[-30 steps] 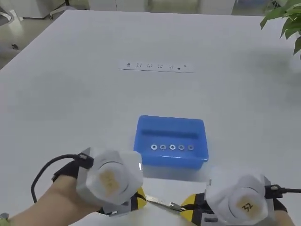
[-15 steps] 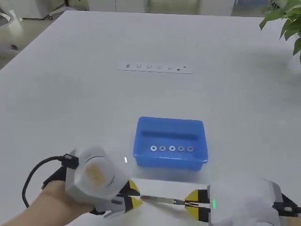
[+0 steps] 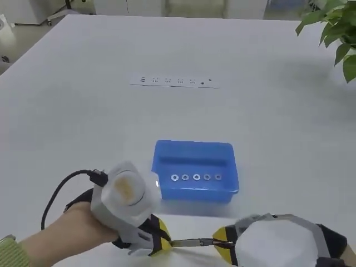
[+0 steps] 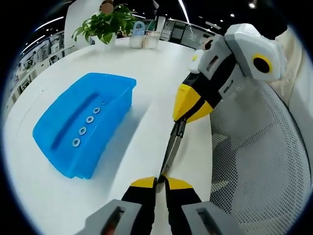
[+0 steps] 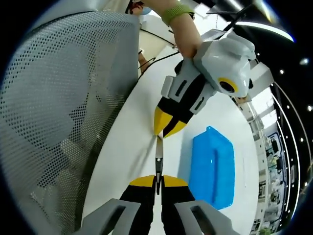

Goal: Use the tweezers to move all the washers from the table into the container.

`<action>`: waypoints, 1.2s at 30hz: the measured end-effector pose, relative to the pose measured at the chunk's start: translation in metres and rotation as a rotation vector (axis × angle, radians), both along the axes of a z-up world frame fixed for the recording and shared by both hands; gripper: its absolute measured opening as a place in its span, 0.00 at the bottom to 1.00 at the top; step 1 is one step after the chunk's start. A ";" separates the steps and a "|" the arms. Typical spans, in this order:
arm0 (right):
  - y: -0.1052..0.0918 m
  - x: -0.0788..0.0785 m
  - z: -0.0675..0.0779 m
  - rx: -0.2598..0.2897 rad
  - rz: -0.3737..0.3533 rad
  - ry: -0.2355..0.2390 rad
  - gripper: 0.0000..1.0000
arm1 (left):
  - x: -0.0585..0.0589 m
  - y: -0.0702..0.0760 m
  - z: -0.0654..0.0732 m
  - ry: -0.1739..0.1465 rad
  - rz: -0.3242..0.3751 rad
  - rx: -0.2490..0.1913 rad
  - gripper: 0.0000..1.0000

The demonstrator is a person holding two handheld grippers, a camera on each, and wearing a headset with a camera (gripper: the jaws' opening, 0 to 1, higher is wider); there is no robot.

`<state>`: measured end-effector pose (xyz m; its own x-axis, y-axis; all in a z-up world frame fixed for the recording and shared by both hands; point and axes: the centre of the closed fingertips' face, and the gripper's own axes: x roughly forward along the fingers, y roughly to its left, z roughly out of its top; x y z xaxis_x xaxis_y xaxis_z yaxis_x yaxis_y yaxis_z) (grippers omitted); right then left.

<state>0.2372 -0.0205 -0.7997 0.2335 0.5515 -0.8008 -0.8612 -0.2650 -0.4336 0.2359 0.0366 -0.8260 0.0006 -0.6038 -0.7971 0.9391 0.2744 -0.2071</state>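
Note:
The thin metal tweezers hang level between my two grippers near the table's front edge. My left gripper is shut on one end and my right gripper on the other. In the left gripper view, my jaws pinch the tweezers, and the right gripper holds the far end. The right gripper view shows the same from the other side. Behind them stands the blue container, with several washers in a row inside.
A white strip with markings lies further back on the white table. A green plant stands at the far right. A mesh chair sits just off the table's front edge.
Both grippers have stayed shut on the tweezers, which were tilted and are now level. The right gripper has dropped lower in the picture. The head camera has shifted slightly.

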 end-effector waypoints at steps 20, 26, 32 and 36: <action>-0.013 0.002 -0.001 0.223 -0.365 0.315 0.05 | 0.005 0.003 -0.003 -0.249 -0.141 0.118 0.00; -0.031 0.010 0.022 0.367 -0.519 0.351 0.10 | 0.011 0.010 0.004 -0.244 -0.005 0.083 0.13; -0.055 0.027 0.064 0.598 -0.686 0.358 0.22 | 0.010 0.023 0.050 -0.260 0.297 -0.110 0.25; -0.070 0.037 0.096 0.730 -0.732 0.326 0.30 | 0.015 0.041 0.092 -0.320 0.527 -0.271 0.46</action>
